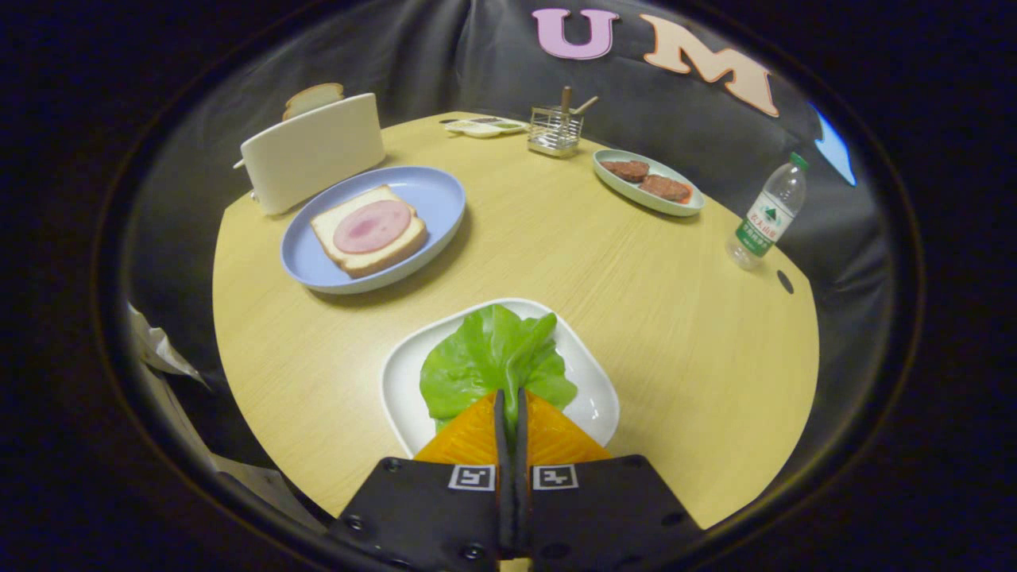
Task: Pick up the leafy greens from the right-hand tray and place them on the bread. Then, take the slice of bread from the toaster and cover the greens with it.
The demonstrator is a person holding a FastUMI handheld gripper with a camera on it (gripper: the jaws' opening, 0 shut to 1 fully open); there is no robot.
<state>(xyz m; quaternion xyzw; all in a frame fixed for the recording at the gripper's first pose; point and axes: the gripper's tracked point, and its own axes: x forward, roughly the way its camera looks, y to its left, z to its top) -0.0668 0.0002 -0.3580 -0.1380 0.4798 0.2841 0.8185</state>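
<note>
Gripper pinched on a lettuce leaf in the white tray.

The gripper (509, 401) has its two fingers drawn nearly together on the near edge of the ruffled green lettuce leaf (493, 357), which lies in a white rounded-square tray (592, 401) on the round pale-wood table (556, 254). Beyond them, a light-blue round plate (433, 199) holds a slice of white bread (361, 250) topped with a pink round of ham (372, 226). Just behind it a white toaster (314, 151) has a bread slice (314, 98) poking up. Farther off sit a pale-green oval dish (675, 208) with two brown patties (647, 179), a wire utensil caddy (554, 131) and a clear plastic water bottle (767, 213).
</note>
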